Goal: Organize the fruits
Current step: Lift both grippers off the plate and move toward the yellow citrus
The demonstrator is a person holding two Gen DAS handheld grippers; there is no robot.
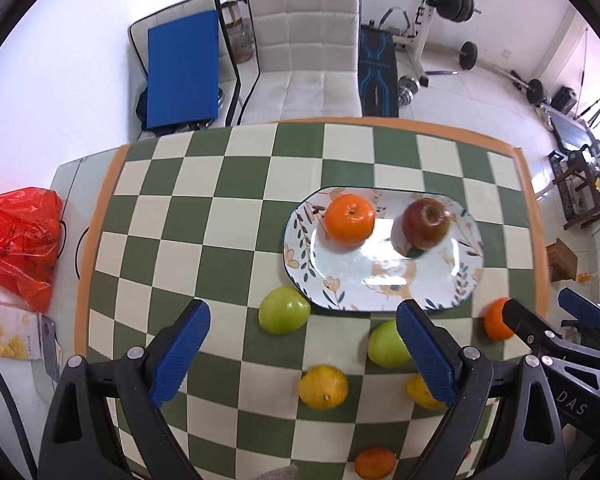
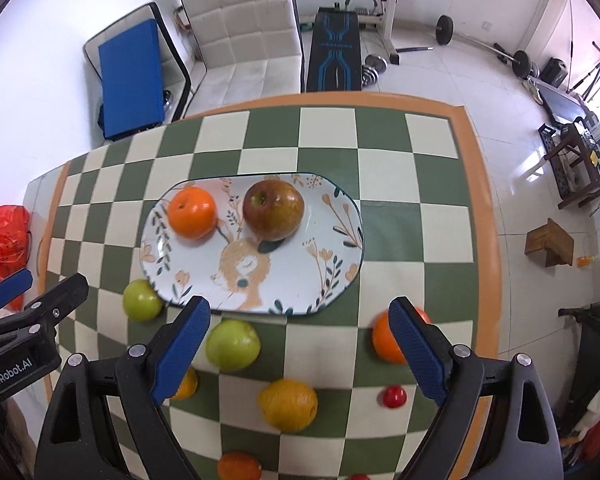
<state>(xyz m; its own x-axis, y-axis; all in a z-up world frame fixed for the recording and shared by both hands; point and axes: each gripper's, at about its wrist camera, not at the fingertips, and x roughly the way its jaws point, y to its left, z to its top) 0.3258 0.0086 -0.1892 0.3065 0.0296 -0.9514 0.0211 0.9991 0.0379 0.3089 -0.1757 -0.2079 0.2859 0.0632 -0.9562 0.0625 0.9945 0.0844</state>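
A floral oval plate [image 1: 380,280] [image 2: 300,264] lies on the checkered table with an orange [image 1: 350,220] [image 2: 192,212] and a red apple [image 1: 426,224] [image 2: 274,210] on it. Nearer than the plate lie two green apples [image 1: 284,310] [image 2: 232,344], two lemons [image 1: 323,386] [image 2: 288,404], loose oranges [image 1: 498,318] [image 2: 388,336] and a small red fruit [image 2: 394,396]. My left gripper [image 1: 304,352] hangs open and empty above the loose fruit. My right gripper [image 2: 300,350] is likewise open and empty, to the right of the left one.
A red plastic bag [image 1: 20,240] and a cereal packet [image 1: 8,332] lie beyond the table's left edge. A white chair [image 1: 304,60] stands at the far side. On the floor to the right are a wooden stool [image 2: 548,246] and weight equipment.
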